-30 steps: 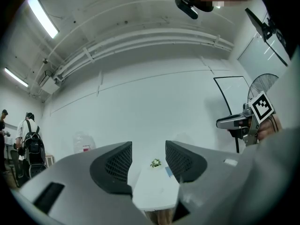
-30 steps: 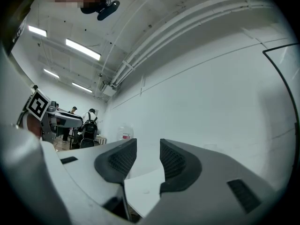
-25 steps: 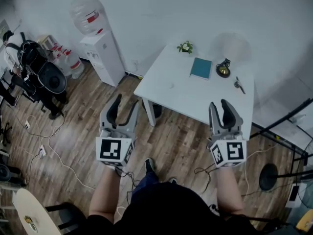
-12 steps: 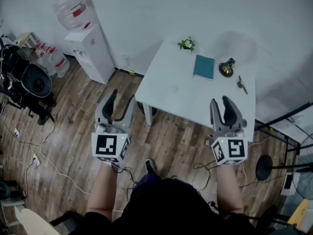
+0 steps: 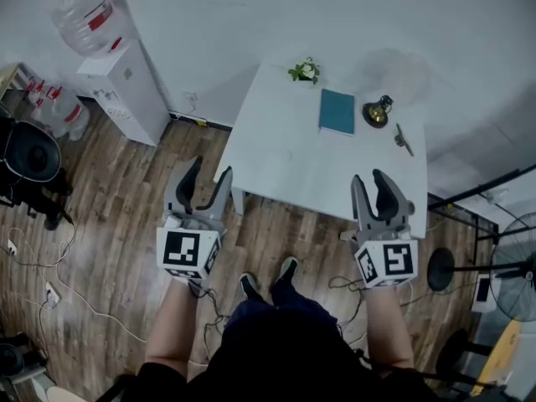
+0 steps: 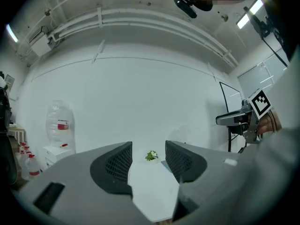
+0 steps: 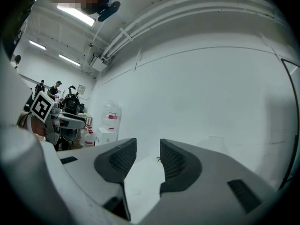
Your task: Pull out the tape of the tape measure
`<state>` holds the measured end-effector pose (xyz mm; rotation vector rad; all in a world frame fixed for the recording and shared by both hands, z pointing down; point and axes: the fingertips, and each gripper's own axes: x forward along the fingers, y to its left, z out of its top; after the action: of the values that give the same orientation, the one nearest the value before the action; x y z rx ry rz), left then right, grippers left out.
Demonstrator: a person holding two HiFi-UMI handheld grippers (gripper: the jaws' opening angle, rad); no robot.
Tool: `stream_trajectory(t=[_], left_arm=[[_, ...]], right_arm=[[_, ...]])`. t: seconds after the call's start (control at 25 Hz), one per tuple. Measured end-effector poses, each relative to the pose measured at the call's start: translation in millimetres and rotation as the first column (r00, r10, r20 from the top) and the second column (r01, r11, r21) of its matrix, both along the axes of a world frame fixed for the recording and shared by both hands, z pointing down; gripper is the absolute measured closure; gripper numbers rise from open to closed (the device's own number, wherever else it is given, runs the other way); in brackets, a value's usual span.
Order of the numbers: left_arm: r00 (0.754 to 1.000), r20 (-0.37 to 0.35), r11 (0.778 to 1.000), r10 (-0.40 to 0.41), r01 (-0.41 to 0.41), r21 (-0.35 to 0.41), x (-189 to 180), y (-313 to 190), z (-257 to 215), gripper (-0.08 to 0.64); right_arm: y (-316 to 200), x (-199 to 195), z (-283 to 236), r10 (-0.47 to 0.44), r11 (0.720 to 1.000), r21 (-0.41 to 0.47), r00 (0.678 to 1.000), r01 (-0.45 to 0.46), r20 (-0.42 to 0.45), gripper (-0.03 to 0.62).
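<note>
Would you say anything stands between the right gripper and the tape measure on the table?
Nothing visible: only bare white table lies between the right gripper and the round black-and-gold tape measure; the teal book sits beside it.

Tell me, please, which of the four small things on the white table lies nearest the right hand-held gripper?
The slim grey metal object; the black-and-gold round object, teal book and small green plant sit farther away.
</note>
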<state>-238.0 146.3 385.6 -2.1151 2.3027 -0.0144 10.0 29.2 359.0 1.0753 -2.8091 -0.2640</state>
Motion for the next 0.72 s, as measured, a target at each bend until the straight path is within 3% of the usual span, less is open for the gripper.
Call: stream_trajectory(t=[0.2, 0.52, 0.72], left_arm=[[1.000, 0.026, 0.999, 0.011, -0.010, -0.048, -3, -38, 11, 0.342], [0.990, 0.138, 0.997, -0.029, 0.038, -0.060, -20, -97, -27, 0.342], [0.990, 0.139, 0.994, -0.037, 0.051, -0.097, -16, -142, -17, 0.342]], right_arm=[[-39, -9, 16, -0.003, 0.999, -0.033, 1.000, 0.004, 0.031, 0.430], [-116, -26, 2, -0.045, 0.998, -0.033, 0.990, 0.050, 0.134, 0.434], [-169, -19, 20, -0.050, 0.994, -0.089, 0.988, 0.064, 0.147, 0.437]])
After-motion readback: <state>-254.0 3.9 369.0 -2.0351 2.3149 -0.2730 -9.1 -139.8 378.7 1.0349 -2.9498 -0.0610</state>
